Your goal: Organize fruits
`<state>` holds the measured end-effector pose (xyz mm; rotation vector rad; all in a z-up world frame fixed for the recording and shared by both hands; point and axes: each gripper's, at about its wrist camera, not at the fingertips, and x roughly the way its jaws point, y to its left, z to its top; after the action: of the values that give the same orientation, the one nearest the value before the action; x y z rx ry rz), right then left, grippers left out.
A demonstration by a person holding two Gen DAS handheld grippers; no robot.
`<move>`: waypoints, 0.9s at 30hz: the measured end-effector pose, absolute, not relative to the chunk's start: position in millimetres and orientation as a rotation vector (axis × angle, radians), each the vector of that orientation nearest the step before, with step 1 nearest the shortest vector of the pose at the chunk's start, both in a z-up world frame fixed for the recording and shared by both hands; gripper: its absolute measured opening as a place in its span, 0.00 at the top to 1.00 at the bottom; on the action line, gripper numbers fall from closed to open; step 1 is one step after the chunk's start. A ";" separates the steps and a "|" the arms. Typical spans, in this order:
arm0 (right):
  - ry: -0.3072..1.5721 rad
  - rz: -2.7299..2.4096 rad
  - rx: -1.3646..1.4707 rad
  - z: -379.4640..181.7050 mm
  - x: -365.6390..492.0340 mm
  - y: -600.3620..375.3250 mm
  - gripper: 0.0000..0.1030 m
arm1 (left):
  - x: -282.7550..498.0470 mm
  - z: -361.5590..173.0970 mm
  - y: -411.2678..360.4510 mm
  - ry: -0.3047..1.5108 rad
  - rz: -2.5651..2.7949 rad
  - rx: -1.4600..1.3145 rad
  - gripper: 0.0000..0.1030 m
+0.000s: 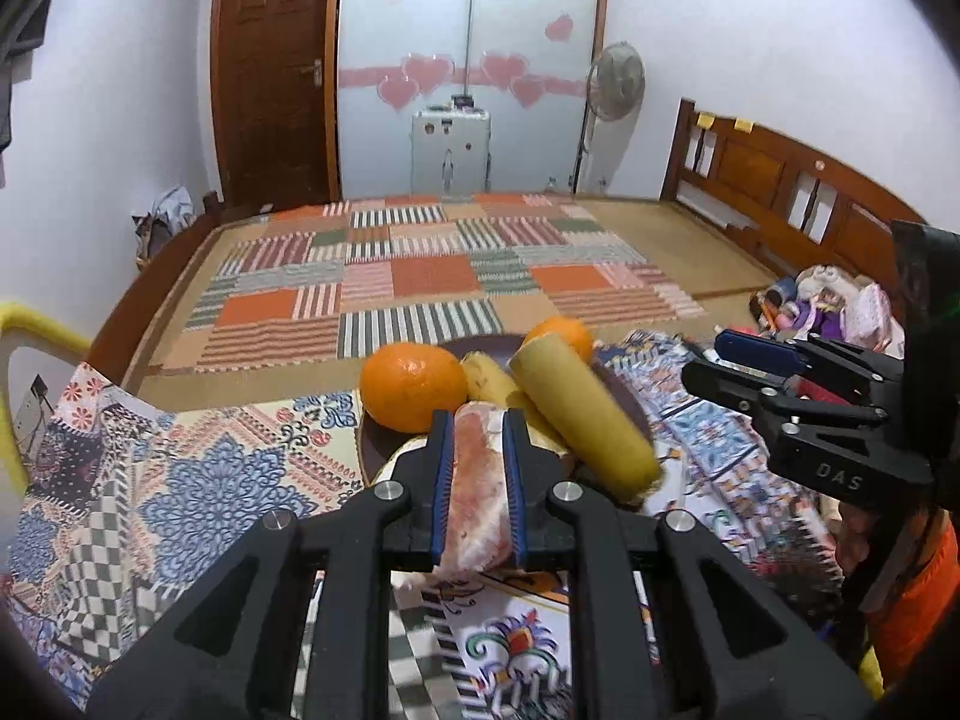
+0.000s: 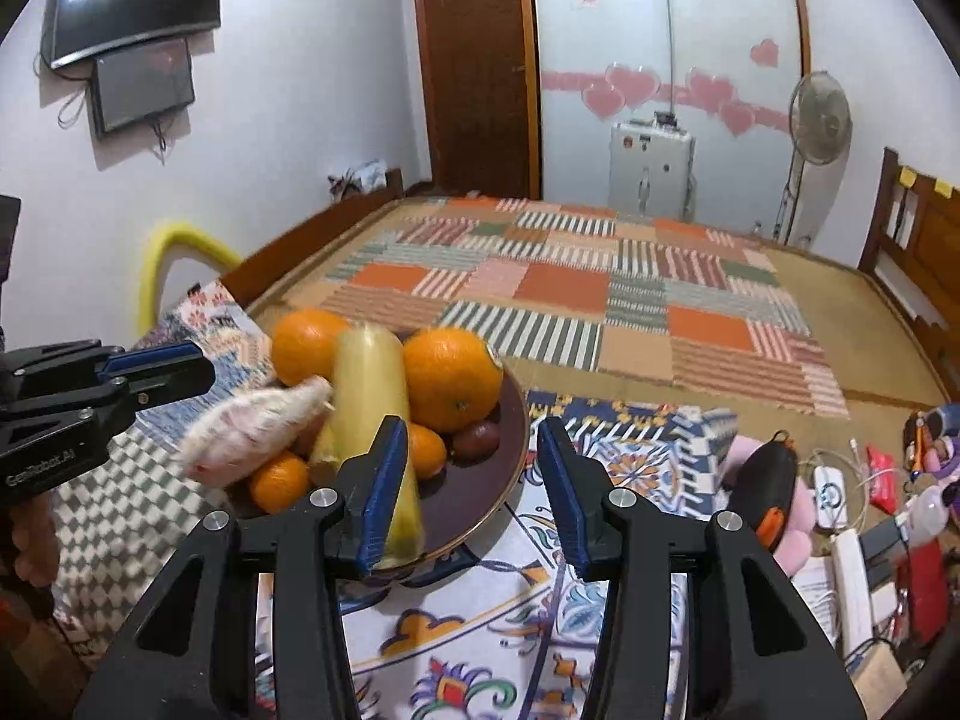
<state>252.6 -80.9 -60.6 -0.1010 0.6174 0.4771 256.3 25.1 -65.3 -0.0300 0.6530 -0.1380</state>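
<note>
The dark brown plate (image 2: 510, 420) rests on a patterned cloth (image 2: 630, 450) at the near end of the bed (image 2: 570, 288). Fruit count on or over the plate, right wrist view: two large oranges (image 2: 451, 377) at the far side, two small oranges (image 2: 279, 480) lower down, one dark reddish-brown fruit (image 2: 477, 439) beside the right-hand large orange, and one long pale-yellow fruit (image 2: 372, 396) lying lengthwise across the middle, blurred at its near end. The left wrist view adds one yellow banana (image 1: 489, 378) between the nearer large orange (image 1: 413, 385) and the long yellow fruit (image 1: 579, 414). The small oranges are hidden in that view.

One pinkish-white fuzzy fruit (image 1: 477, 486) is held above the near-left edge of the plate. The left tongs (image 1: 477, 483) are closed on it, one blue pad on each flank. In the right wrist view the same fruit (image 2: 258, 429) projects from the left tongs (image 2: 162, 369) over the small oranges.

The right tongs (image 2: 474, 492) are parted, with nothing between the pads. The left finger (image 2: 375, 498) overlaps the near end of the long yellow fruit; contact cannot be determined. The right finger stands over the cloth, clear of the plate rim.

Surroundings: one checked cloth (image 2: 138, 480) left of the plate, one patchwork mat (image 2: 570, 288) covering the bed, one pedestal fan (image 2: 819, 120), and two wall screens (image 2: 135, 0).
</note>
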 end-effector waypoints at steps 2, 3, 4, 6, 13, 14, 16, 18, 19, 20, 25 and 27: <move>0.570 0.474 -0.104 -43.3 232.8 -82.1 0.59 | 241.0 -50.6 24.7 0.623 -0.131 -0.027 0.85; 0.546 0.473 -0.102 -34.8 223.2 -82.8 0.59 | 233.1 -43.3 23.9 0.609 -0.128 -0.027 0.85; 0.525 0.474 -0.098 -26.9 213.2 -83.9 0.59 | 223.2 -35.3 23.3 0.592 -0.128 -0.029 0.85; 0.483 0.481 -0.085 -11.6 192.6 -86.1 0.59 | 202.1 -19.7 21.9 0.555 -0.131 -0.038 0.85; 0.328 0.498 -0.037 33.6 114.5 -90.8 0.59 | 116.4 28.9 12.5 0.388 -0.108 -0.027 0.61; 0.317 0.504 -0.030 37.2 107.6 -91.3 0.59 | 104.9 33.9 10.9 0.368 -0.108 -0.028 0.60; 0.294 0.513 -0.014 44.4 92.3 -92.4 0.57 | 83.9 42.2 8.2 0.332 -0.107 -0.028 0.51; 0.271 0.512 -0.005 48.6 80.0 -92.7 0.52 | 64.4 48.2 6.5 0.296 -0.103 -0.027 0.43; 0.260 0.508 -0.002 49.7 75.3 -93.2 0.47 | 55.2 50.3 5.4 0.279 -0.099 -0.022 0.40; 0.249 0.503 -0.002 50.5 70.7 -93.1 0.42 | 47.3 51.8 3.8 0.266 -0.095 -0.014 0.38; 0.184 0.465 -0.011 52.4 49.8 -90.4 0.25 | 22.7 54.7 2.5 0.236 -0.086 -0.009 0.27; 0.159 0.447 -0.015 52.5 42.8 -90.0 0.17 | 17.0 54.2 3.6 0.225 -0.074 -0.013 0.20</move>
<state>42.8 -90.0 52.5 -0.0145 0.1587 0.4472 17.0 3.6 54.2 -0.0132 0.2250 -0.0736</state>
